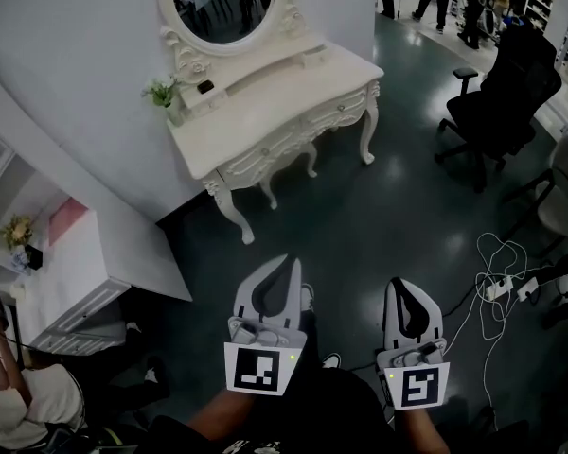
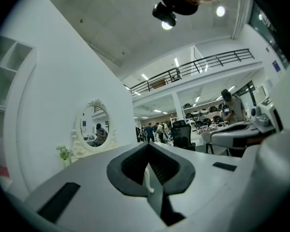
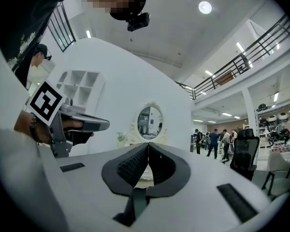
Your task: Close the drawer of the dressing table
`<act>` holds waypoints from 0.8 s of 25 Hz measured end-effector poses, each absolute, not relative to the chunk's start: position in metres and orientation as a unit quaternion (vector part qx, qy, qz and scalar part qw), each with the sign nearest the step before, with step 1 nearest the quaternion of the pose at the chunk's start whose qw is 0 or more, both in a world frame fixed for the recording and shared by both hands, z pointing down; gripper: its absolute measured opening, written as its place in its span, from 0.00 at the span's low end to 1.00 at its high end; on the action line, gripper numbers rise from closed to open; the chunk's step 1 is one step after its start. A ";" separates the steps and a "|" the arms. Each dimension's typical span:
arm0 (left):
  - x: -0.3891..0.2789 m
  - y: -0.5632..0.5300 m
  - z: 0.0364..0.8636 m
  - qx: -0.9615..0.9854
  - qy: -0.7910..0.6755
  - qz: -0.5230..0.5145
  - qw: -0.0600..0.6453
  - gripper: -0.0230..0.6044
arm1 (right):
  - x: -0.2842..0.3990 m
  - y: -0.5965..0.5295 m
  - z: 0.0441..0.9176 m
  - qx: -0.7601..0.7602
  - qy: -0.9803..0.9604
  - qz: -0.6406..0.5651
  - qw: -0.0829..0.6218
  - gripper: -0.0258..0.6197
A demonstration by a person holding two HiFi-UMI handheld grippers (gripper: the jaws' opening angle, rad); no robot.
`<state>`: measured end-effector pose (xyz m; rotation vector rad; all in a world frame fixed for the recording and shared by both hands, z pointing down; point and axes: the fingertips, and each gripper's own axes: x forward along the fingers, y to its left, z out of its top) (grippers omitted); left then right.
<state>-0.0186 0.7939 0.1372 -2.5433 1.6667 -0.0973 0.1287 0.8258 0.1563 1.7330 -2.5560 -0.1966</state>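
The white dressing table (image 1: 265, 102) with its oval mirror (image 1: 229, 3) stands against the wall, well ahead of both grippers. Its drawer fronts (image 1: 265, 151) look flush with the frame. My left gripper (image 1: 290, 263) is held level over the dark floor, jaws shut and nothing between them. My right gripper (image 1: 399, 286) is beside it, also shut and empty. In the left gripper view the closed jaws (image 2: 147, 145) point towards the mirror (image 2: 93, 129) and a small plant (image 2: 64, 152). In the right gripper view the shut gripper (image 3: 148, 144) faces the mirror (image 3: 150, 121).
A black office chair (image 1: 502, 102) stands to the right of the table. White cables and a power strip (image 1: 497, 287) lie on the floor at the right. A low white cabinet (image 1: 66, 291) and a person (image 1: 19, 405) are at the left. People walk far behind.
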 end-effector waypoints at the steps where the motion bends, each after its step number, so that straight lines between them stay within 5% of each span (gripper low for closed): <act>1: -0.018 0.791 0.137 -0.836 0.545 -0.032 0.049 0.04 | 0.128 0.823 0.156 0.560 -0.826 -0.064 0.024 0.04; 20: -0.024 0.713 0.152 -0.839 0.542 -0.030 0.038 0.04 | 0.120 0.744 0.175 0.564 -0.824 -0.039 0.023 0.04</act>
